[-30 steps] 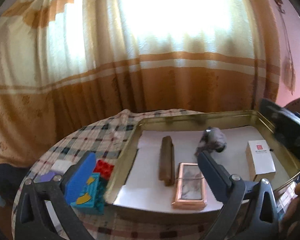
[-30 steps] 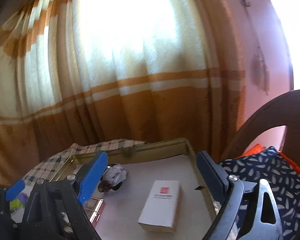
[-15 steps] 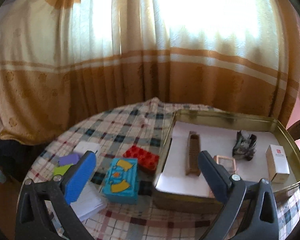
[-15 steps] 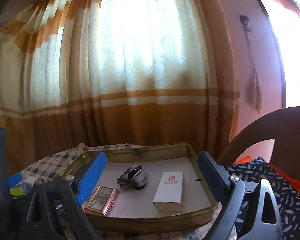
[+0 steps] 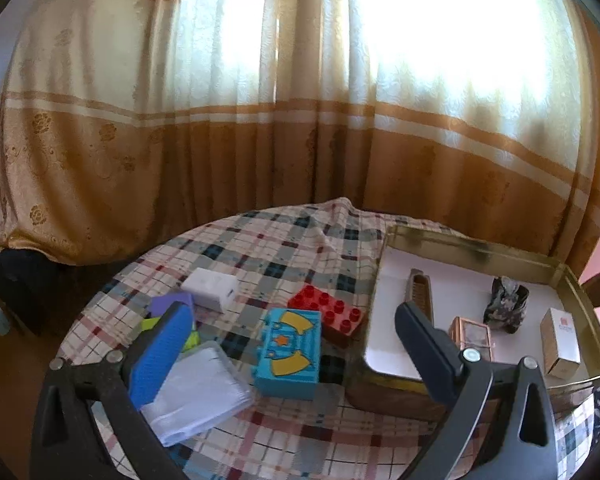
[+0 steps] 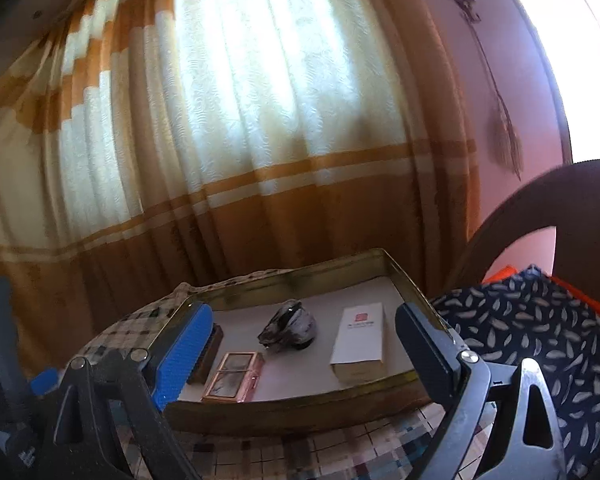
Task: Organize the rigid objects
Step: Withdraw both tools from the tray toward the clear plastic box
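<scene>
Though perhaps lettered, white box (image 6: pixel 359 343) unreadable

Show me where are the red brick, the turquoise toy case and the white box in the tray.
red brick (image 5: pixel 327 312), left wrist view, studded top
turquoise toy case (image 5: pixel 290 350), left wrist view, printed top face
white box (image 6: pixel 360 336), right wrist view, top face

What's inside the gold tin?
The gold tin holds a brown comb, a copper-framed box, a dark crumpled bundle and a white carton. The blue finger hides part of the comb.
</scene>
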The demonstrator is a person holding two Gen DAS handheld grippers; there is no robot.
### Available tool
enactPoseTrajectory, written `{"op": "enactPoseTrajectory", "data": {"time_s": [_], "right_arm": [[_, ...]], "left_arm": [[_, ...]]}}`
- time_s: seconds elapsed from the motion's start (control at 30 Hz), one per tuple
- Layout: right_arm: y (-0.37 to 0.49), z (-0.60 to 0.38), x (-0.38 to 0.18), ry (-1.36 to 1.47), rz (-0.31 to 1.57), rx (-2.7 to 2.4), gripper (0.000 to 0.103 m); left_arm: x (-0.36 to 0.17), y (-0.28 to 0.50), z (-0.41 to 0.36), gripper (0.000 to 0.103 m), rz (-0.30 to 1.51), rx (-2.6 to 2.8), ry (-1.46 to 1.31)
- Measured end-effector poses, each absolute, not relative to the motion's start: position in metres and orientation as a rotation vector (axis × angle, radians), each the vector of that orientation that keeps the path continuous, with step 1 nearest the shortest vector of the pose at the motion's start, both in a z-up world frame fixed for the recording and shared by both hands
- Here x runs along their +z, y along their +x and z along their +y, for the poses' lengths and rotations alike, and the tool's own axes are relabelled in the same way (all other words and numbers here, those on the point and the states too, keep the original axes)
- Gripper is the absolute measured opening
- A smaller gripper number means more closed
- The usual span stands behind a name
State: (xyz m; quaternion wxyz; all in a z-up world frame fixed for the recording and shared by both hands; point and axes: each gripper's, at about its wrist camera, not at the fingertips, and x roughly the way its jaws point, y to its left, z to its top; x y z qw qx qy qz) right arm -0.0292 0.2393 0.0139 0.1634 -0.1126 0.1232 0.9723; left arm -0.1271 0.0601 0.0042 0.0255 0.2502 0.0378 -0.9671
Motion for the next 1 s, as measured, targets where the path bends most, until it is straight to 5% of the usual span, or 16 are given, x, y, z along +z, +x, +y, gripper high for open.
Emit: {"op": "enactPoseTrajectory", "data": {"time_s": [1.0], "right_arm": [[-0.031,0.158,0.015,-0.317,0.238,2.943,0.094]], "left_arm": [[0.003,-0.114,-0.03,0.102,0.16,-2.895,0.755]]}}
